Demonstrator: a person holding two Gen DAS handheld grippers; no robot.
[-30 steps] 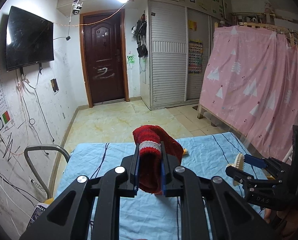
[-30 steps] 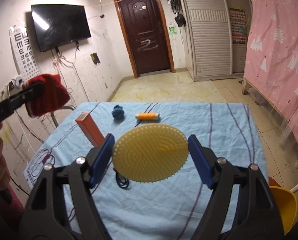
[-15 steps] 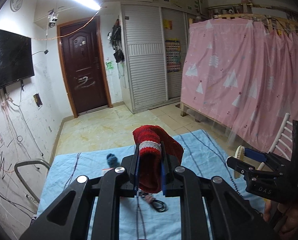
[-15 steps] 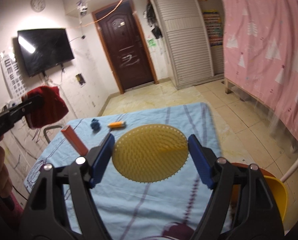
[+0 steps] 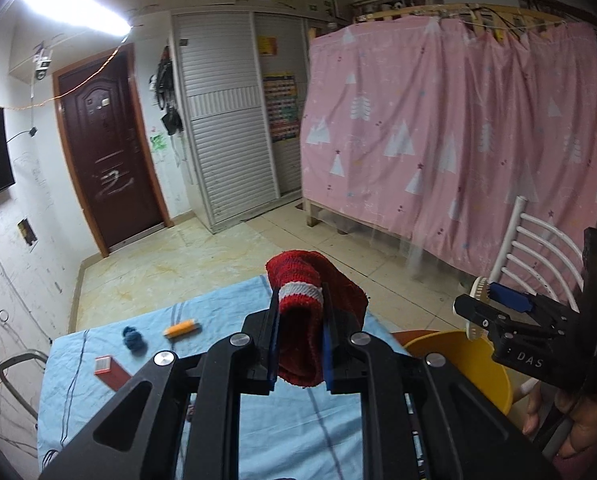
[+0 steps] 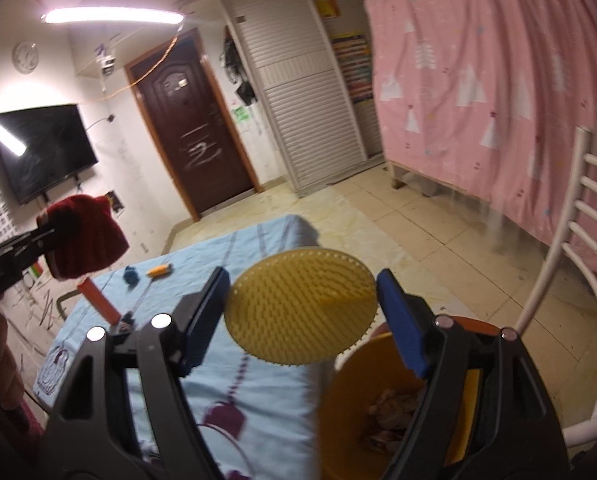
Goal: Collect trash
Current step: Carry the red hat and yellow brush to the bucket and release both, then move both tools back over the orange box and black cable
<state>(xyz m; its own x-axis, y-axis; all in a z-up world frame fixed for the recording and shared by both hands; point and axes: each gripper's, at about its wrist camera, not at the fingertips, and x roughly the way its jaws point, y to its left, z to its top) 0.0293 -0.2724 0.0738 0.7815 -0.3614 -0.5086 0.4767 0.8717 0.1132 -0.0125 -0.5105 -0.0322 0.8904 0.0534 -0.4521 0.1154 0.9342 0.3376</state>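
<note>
Holding both loads aloft: your left gripper [image 5: 300,346] has its jaws pinched on the soft, light red knitted hat [image 5: 314,312]; your right gripper [image 6: 302,312] spans the stiff yellow bristled disc [image 6: 302,308] edgewise above the yellow plastic bin [image 6: 350,400].

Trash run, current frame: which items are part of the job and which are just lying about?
In the job:
- red knit hat, clamped in the left hand-held gripper
- yellow round brush, held in the right hand-held gripper
- yellow bin beside the table

Lying on the blue tablecloth, maybe next:
- orange tube
- blue yarn ball
- red box
</note>
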